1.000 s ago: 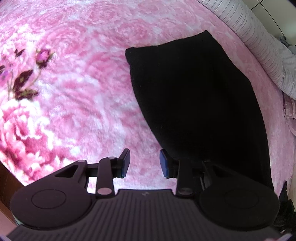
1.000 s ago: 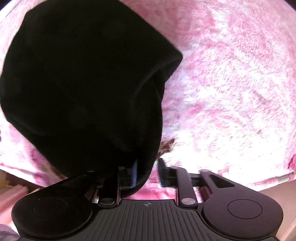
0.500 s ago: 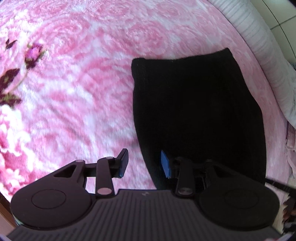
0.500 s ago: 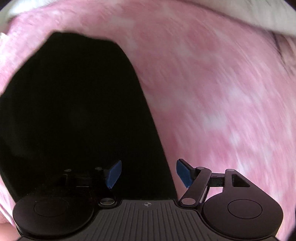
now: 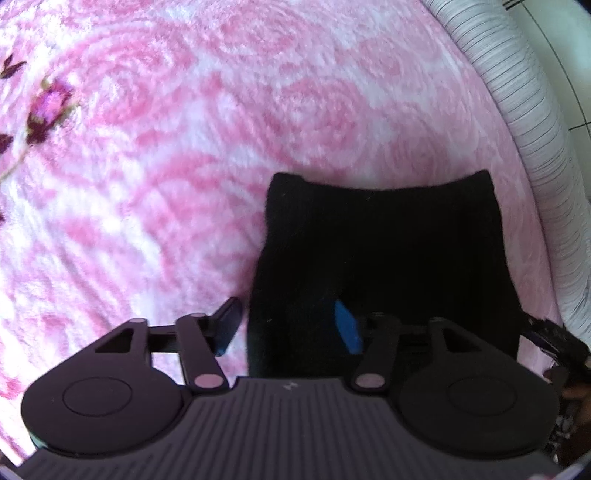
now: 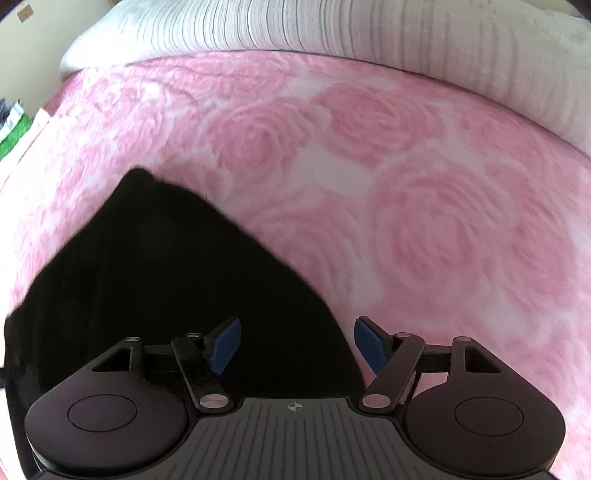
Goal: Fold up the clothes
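Black garment (image 5: pixel 388 258) is lying folded on the pink blanket (image 5: pixel 184 147). Left gripper (image 5: pixel 288 328) is opening over its edge, right gripper (image 6: pixel 295 347) is gaping wide, both gripping nothing — imo pinch both near corners evenly before folding.

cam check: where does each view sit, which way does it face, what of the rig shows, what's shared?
Left wrist: on the left gripper, angled steeply down at the black garment on the pink blanket; its own fingers show, jaws opening astride the garment's left edge.
Right wrist: on the right gripper, facing down toward the striped pillow; fingers show, open, gripping nothing.
Shared: garment, blanket, pillow.
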